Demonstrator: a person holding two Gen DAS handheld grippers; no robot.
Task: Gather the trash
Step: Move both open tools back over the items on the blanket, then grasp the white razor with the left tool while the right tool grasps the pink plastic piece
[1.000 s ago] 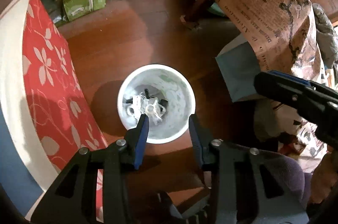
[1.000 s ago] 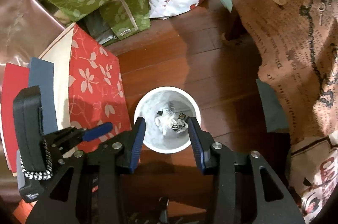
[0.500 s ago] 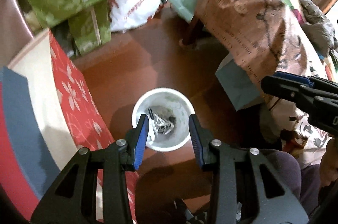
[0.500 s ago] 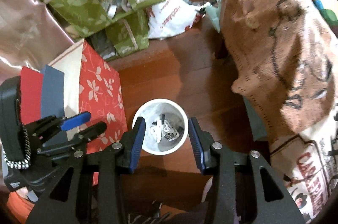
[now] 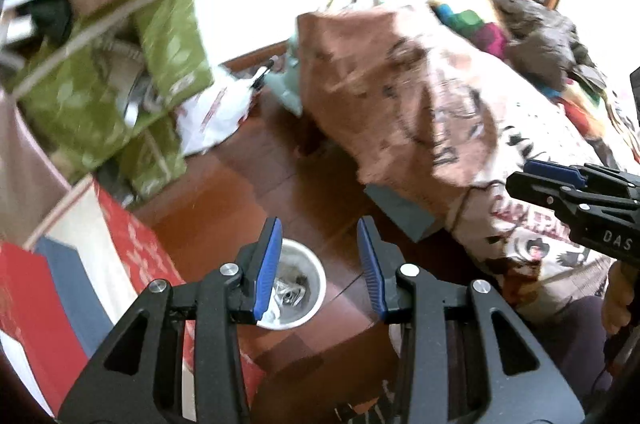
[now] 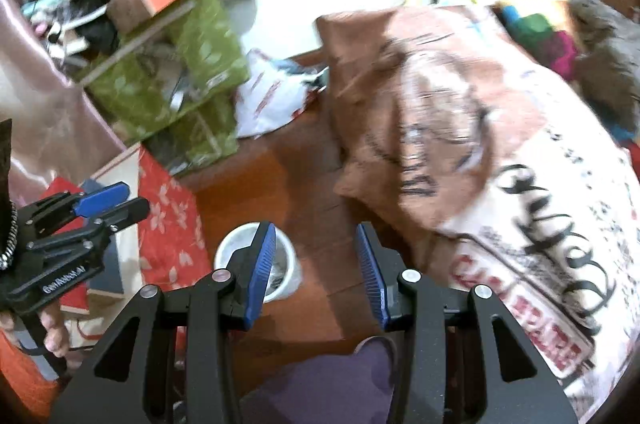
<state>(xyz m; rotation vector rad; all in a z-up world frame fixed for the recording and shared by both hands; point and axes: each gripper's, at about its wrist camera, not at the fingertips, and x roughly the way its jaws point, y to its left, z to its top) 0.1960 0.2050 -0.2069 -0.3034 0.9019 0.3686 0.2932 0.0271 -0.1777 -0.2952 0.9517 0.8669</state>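
A small white trash bin [image 5: 310, 282] stands on the wooden floor far below, with pale scraps of trash [image 5: 290, 294] inside; it also shows in the right wrist view [image 6: 286, 264]. My left gripper [image 5: 318, 264] is open and empty, high above the bin. My right gripper [image 6: 316, 270] is open and empty, high above the floor just right of the bin. Each gripper shows in the other's view: the right gripper [image 5: 548, 179] at the right edge, the left gripper [image 6: 112, 203] at the left.
A table under a brown and cream printed cloth [image 5: 420, 103] fills the right, with coloured items and a grey bundle [image 5: 540, 23] on top. Red floral panels [image 6: 172, 224] lean at the left. Green bags [image 5: 120, 95], boxes and a white plastic bag [image 6: 272, 95] stand behind.
Both grippers have risen well away from the bin and tilted up, so the bin looks much smaller and the tabletop has come into view. Both stay open.
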